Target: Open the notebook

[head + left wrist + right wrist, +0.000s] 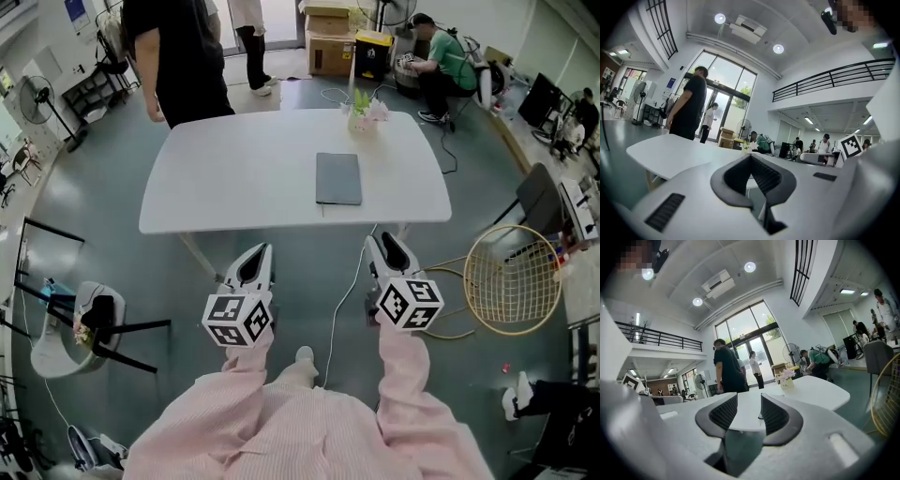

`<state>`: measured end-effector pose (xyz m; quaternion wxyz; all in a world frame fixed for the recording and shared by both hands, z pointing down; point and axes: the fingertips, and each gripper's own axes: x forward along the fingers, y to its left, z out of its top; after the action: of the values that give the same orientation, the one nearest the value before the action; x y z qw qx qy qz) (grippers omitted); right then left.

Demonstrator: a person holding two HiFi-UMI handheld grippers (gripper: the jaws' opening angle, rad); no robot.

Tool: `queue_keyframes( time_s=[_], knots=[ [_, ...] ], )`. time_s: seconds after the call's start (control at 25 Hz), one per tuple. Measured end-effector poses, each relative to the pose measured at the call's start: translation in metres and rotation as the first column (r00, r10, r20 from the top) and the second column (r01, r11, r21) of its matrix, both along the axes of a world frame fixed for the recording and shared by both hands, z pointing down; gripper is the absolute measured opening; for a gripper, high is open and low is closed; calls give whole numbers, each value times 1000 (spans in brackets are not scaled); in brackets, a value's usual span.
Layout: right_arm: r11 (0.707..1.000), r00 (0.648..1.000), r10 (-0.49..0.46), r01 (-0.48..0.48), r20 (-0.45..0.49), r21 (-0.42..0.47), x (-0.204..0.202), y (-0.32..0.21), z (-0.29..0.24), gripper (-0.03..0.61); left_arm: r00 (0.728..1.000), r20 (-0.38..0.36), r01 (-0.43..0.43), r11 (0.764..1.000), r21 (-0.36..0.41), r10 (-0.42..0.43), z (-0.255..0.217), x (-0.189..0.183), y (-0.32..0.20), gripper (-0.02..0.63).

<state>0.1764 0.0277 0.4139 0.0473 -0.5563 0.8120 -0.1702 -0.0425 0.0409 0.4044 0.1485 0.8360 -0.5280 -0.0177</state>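
A closed grey notebook [337, 178] lies flat on the white table [234, 178], right of its middle. Both grippers hang over the floor just short of the table's near edge and point at it. My left gripper [263, 250] is to the left of the notebook; in the left gripper view its pads meet at the tips [751, 158] with nothing between them. My right gripper [378, 242] is a little right of the notebook; in the right gripper view it [749, 400] stands open and empty, and the table [820, 390] shows through the gap.
A small vase of flowers [364, 114] stands at the table's far edge behind the notebook. A person in black [178, 56] stands at the far left corner. A gold wire hoop [513, 278] lies on the floor at the right, a chair [94, 319] at the left.
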Motion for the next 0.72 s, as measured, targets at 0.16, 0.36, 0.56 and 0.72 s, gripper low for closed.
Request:
queue_keyframes(
  time_s=[0.16, 0.36, 0.56, 0.72],
  knots=[
    [1000, 1000, 25, -25, 1, -18, -3, -36, 6, 138, 1000, -8, -21, 1000, -14, 21, 5, -5, -41, -2],
    [998, 999, 47, -47, 15, -43, -3, -65, 15, 138, 998, -19, -53, 998, -28, 52, 12, -3, -78, -2],
    [996, 998, 61, -59, 29, -69, -1, -83, 23, 138, 997, -27, -79, 995, -54, 77, 22, 2, -97, -2],
    [992, 995, 82, -77, 50, -96, 6, -96, 32, 138, 995, -29, -95, 993, -71, 93, 30, 8, -111, -2]
  ],
)
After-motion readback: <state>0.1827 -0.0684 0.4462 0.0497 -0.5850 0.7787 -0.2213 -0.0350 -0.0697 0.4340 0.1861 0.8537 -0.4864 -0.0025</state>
